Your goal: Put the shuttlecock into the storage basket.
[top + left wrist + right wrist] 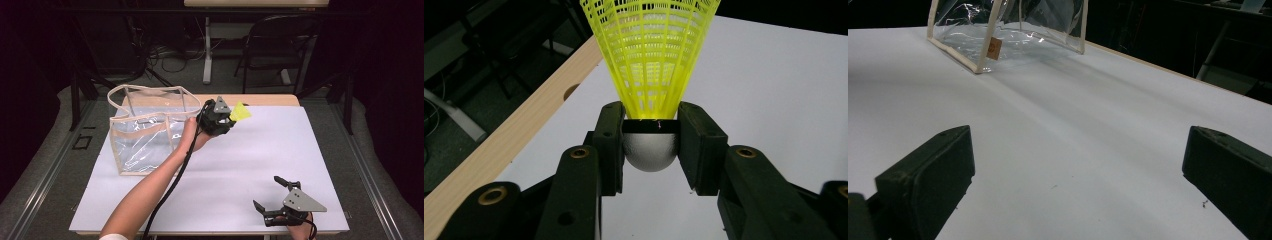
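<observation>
Shuttlecock [651, 70], yellow, pinched at its cork by left gripper [651, 145] beside clear bag [145, 132]; right gripper [276, 197] spread wide, empty.

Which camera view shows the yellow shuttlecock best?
The left gripper view: the shuttlecock is close, its grey rounded head clamped between the left tongs. The high view shows just a small yellow skirt beyond that gripper, near the clear bag.

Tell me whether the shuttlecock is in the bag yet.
Out. The left gripper holds the shuttlecock beside the clear bag.
</observation>
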`<state>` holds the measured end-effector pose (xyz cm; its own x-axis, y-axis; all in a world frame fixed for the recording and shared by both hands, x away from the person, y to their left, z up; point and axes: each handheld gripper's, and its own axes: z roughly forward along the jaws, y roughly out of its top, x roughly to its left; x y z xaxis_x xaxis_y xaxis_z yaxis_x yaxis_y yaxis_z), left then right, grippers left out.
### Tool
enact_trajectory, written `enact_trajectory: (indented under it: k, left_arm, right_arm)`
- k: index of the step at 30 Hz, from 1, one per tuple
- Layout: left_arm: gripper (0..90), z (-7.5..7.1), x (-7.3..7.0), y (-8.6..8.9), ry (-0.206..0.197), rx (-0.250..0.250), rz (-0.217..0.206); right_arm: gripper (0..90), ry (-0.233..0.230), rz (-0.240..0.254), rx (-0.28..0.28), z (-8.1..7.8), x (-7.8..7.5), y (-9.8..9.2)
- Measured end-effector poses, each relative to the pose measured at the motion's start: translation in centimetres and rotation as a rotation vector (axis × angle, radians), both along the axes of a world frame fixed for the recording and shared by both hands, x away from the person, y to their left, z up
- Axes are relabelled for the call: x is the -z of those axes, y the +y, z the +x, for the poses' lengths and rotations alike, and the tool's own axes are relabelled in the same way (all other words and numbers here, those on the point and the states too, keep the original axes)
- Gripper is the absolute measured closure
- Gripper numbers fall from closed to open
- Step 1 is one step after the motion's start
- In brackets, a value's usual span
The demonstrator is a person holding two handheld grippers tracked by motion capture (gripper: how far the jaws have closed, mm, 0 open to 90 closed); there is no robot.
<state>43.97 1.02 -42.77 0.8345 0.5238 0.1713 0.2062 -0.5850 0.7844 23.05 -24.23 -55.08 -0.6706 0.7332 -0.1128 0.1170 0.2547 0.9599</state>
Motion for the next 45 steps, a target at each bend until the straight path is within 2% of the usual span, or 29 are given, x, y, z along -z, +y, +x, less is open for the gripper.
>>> enact_trajectory:
  k: [45]
  left_arm:
    - [64.9,0.2,-3.2,4.6,-0.060,-0.081,-0.044]
  right_arm:
    - [0.0,0.000,-0.003,0.002,0.0,0.0,0.0]
